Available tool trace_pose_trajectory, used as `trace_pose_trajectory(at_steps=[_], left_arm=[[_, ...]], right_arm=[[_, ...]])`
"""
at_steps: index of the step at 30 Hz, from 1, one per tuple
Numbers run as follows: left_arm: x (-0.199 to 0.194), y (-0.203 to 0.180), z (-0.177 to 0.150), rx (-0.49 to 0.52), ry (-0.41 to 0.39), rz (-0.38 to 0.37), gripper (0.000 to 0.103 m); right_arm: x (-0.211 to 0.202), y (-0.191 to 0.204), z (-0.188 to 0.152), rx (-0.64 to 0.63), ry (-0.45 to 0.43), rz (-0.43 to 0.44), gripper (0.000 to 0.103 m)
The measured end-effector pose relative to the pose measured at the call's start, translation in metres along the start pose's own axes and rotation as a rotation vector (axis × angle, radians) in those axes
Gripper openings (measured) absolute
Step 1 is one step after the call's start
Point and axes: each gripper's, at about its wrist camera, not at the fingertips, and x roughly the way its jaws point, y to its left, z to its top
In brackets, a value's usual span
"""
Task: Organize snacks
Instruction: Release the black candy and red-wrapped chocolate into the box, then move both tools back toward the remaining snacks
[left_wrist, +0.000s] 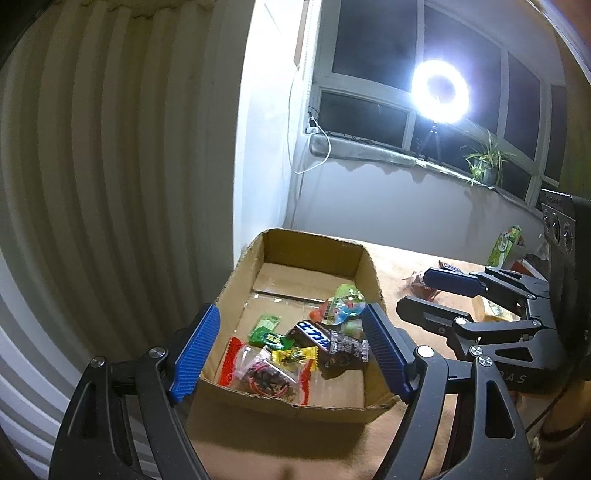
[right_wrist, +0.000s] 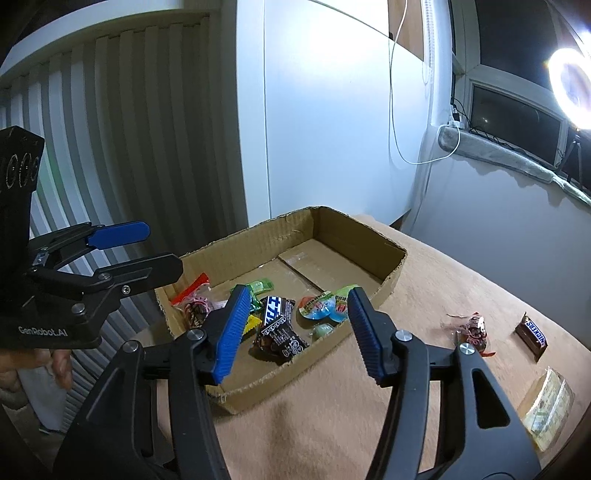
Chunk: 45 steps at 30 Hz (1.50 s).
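Observation:
An open cardboard box (left_wrist: 365, 266) (right_wrist: 391, 275) sits on a tan cloth and holds several snacks: a dark chocolate bar (left_wrist: 314, 334) (right_wrist: 275, 308), jelly cups (left_wrist: 345, 306) (right_wrist: 325, 304), a red-edged clear bag (left_wrist: 258, 376) (right_wrist: 195, 304) and green candy (left_wrist: 264, 326). My left gripper (left_wrist: 291, 350) is open and empty above the box's near edge. My right gripper (right_wrist: 295, 328) is open and empty over the box's right edge. Outside the box lie a Snickers bar (right_wrist: 532, 334), a red wrapped snack (right_wrist: 471, 326) and a clear packet (right_wrist: 546, 404).
A tan cloth (right_wrist: 332, 424) covers the table. A ribbed white wall (left_wrist: 110, 184) stands left of the box. A ring light (left_wrist: 439, 92) on a tripod and a potted plant (left_wrist: 484, 162) sit on the window sill. A green carton (left_wrist: 504, 245) stands at the far right.

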Motion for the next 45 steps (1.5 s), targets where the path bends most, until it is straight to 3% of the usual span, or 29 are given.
trace_pose_trajectory(at_steps=[13,21,32,45], left_arm=[[0.004,-0.041,0.000,0.056,0.031,-0.058,0.080],[0.022,-0.092,-0.002,0.104,0.075,-0.134,0.080],[0.070,-0.167,-0.011,0.163,0.178,-0.283,0.080],[0.111,-0.192,-0.025,0.139,0.278,-0.283,0.080]], right_arm=[[-0.014,-0.022,-0.018,0.060,-0.006,-0.016,0.059],[-0.028,-0.059,-0.036,0.111,-0.008,-0.030,0.062],[-0.078,-0.161,-0.076,0.205,0.035,-0.180,0.062],[-0.154,-0.260,-0.127,0.313,0.060,-0.418,0.062]])
